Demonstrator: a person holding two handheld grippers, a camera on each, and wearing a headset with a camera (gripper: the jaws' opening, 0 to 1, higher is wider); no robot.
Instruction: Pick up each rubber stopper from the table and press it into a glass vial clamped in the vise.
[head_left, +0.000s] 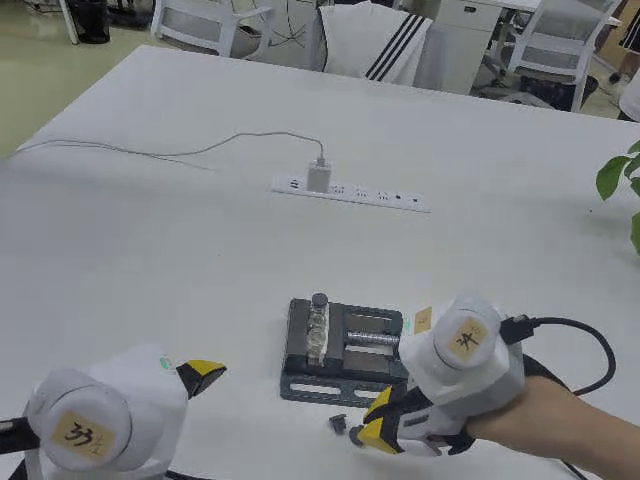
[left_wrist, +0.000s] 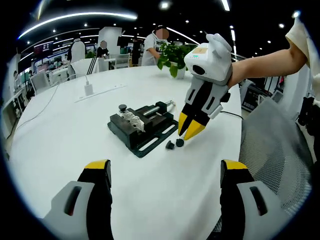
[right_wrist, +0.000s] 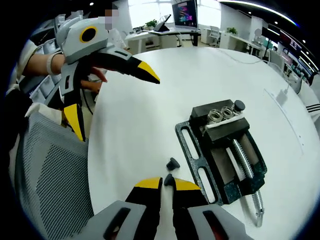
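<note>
Bright overhead light, soft shadows — fisheye-warped edges.

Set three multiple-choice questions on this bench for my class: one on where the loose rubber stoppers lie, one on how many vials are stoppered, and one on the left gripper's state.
1. Where do the loose stoppers lie? A on the power strip; B on the table beside the vise; C on a chair.
2. How many vials carry a fitted stopper? A none; B one; C two.
3. The left gripper is: A open; B shut; C shut on a vial.
Key: B, they lie by the right gripper; B, only one vial in the row is capped; A, its jaws stand wide apart.
</note>
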